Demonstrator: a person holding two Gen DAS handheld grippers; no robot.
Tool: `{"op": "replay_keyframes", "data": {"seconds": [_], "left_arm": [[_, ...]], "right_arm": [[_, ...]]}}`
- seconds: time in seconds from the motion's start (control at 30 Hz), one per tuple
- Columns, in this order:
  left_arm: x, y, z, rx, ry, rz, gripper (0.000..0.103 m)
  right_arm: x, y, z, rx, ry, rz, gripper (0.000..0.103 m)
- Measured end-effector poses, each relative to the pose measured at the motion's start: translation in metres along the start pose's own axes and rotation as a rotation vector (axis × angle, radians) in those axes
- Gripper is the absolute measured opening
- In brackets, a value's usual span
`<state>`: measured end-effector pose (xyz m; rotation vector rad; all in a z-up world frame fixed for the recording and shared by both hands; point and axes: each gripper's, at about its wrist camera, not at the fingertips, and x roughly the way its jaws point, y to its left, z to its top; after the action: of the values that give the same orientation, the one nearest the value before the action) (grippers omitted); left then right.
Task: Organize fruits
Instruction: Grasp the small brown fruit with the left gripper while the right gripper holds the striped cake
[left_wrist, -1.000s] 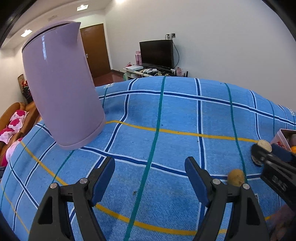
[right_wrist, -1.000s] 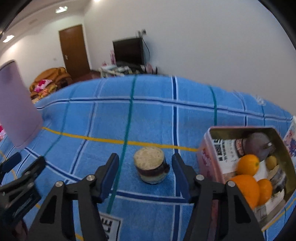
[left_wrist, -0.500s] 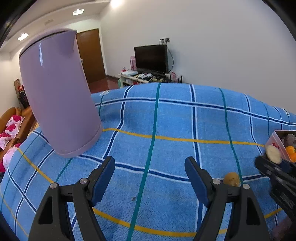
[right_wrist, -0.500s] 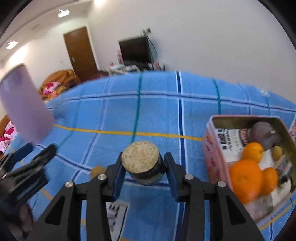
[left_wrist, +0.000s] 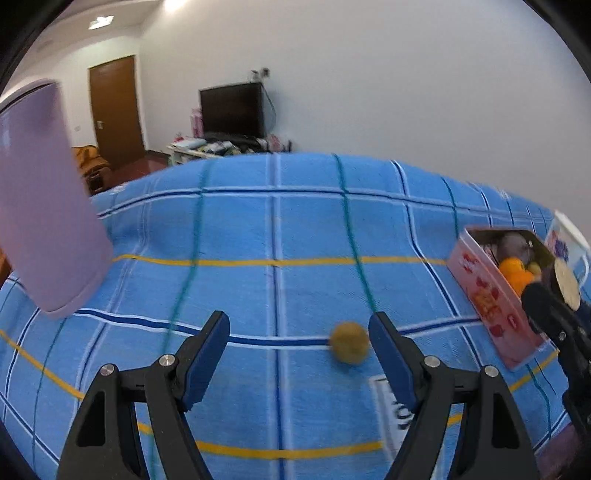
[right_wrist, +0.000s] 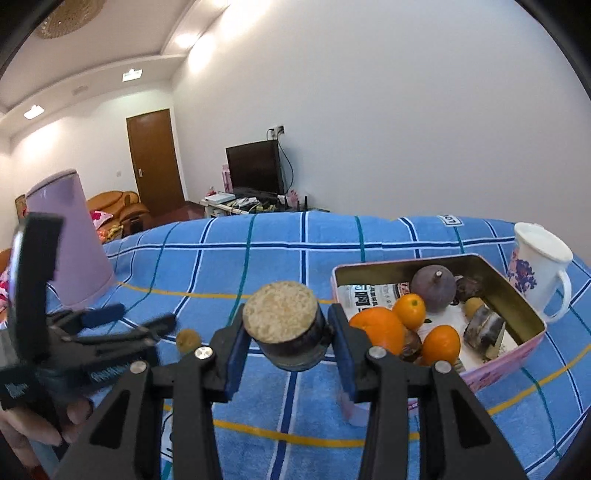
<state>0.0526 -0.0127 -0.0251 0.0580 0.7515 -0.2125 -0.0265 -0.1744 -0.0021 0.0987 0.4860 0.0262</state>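
Observation:
My right gripper (right_wrist: 286, 338) is shut on a dark cut fruit piece (right_wrist: 284, 328) with a pale grainy top, held above the blue cloth just left of the pink tin (right_wrist: 517, 314). The tin holds oranges (right_wrist: 376, 328), a purple fruit (right_wrist: 432, 284) and other pieces. My left gripper (left_wrist: 299, 349) is open and empty over the cloth. A small yellow-brown fruit (left_wrist: 349, 341) lies on the cloth just inside its right finger; it also shows in the right wrist view (right_wrist: 187, 339). The tin shows at the right of the left wrist view (left_wrist: 491, 299).
A tall lilac kettle (left_wrist: 40, 229) stands at the left on the blue checked cloth (left_wrist: 277, 229). A white floral mug (right_wrist: 539, 269) stands beyond the tin. A white label (left_wrist: 391, 410) lies on the cloth near my left gripper.
My right gripper closed on the cut fruit piece and lifted it towards the tin. My left gripper swung right, bringing the small yellow-brown fruit between its fingers.

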Motion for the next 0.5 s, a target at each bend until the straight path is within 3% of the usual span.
{"op": "replay_keyframes", "data": {"seconds": [0.1,0.23,0.37,0.5], "left_arm": [[0.016,-0.018,0.004,0.055,0.058,0.036,0.057],[0.039,-0.026,0.002,0.05,0.145,0.025,0.052],[0.039,-0.024,0.002,0.032,0.148,-0.005,0.031],[0.03,-0.02,-0.001,0.013,0.127,-0.026,0.028]], "right_arm": [[0.002,-0.001,0.001,0.008,0.007,0.014,0.045],[0.001,0.002,0.001,-0.002,0.003,0.026,0.045],[0.003,0.007,-0.001,-0.02,0.009,0.037,0.045],[0.003,0.008,-0.002,-0.02,-0.001,0.029,0.045]]}}
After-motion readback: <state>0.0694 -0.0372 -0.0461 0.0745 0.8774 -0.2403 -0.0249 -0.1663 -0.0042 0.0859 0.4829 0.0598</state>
